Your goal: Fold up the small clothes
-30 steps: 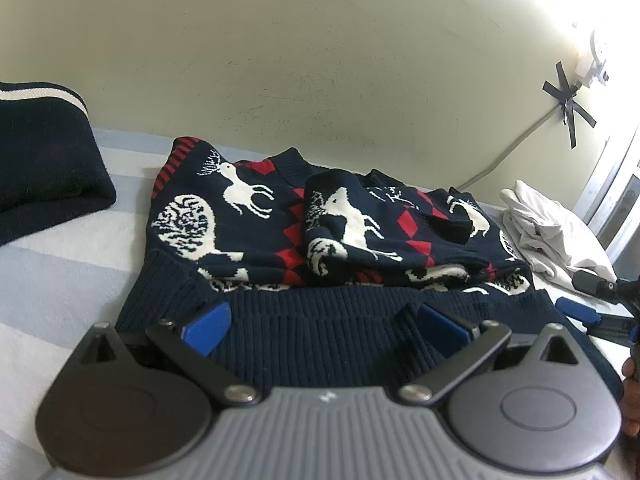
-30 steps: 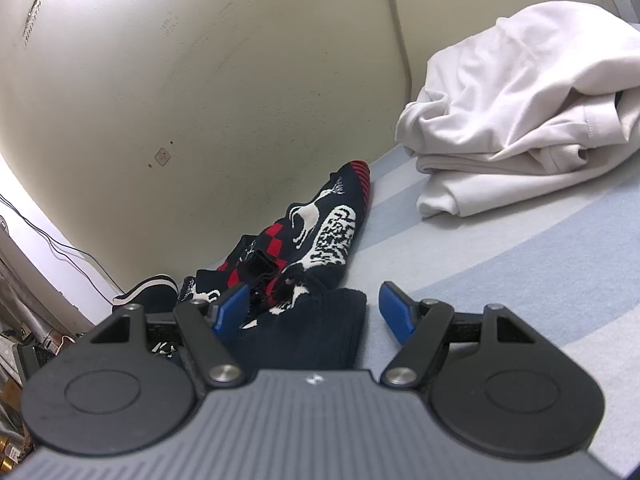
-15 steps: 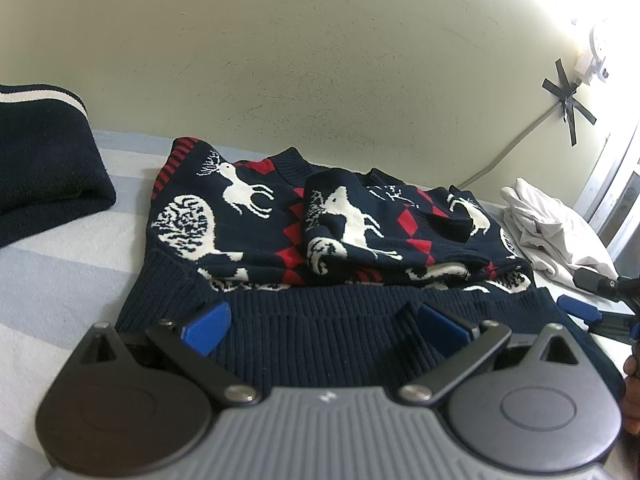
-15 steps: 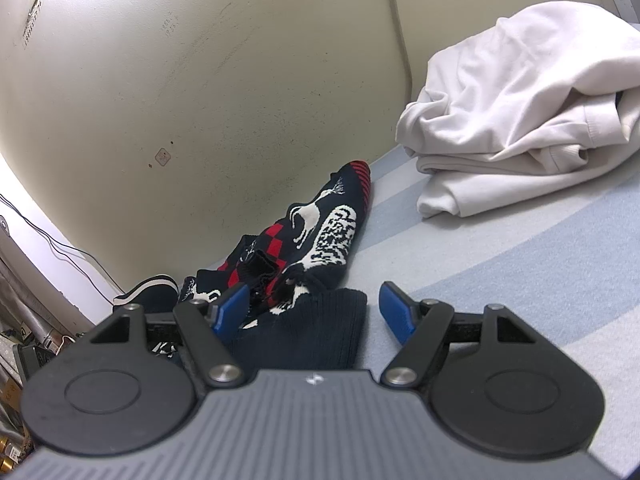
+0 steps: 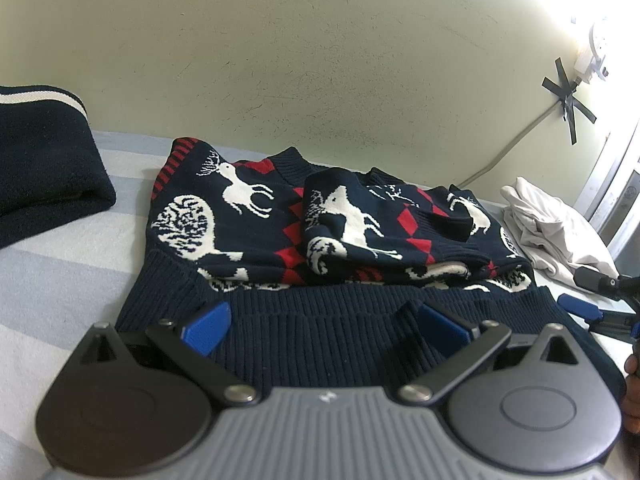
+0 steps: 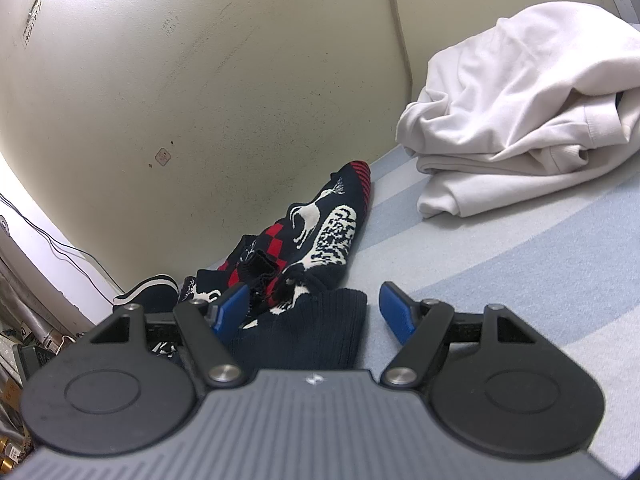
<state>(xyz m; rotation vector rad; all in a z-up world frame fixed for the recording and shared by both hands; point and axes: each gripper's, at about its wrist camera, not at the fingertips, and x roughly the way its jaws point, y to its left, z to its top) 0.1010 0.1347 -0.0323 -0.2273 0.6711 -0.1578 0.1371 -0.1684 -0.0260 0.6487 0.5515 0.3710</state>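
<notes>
Both grippers — left gripper (image 5: 324, 320), right gripper (image 6: 312, 312) — gape over the sweater (image 5: 320, 220), gripping nothing. Soft, floppy knit — best pinched at its ribbed hem (image 5: 320, 320).

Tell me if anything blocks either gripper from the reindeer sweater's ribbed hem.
Nothing visible does. The left gripper has its jaws open right over the ribbed hem of the reindeer sweater; the right gripper straddles its corner, jaws open.
</notes>
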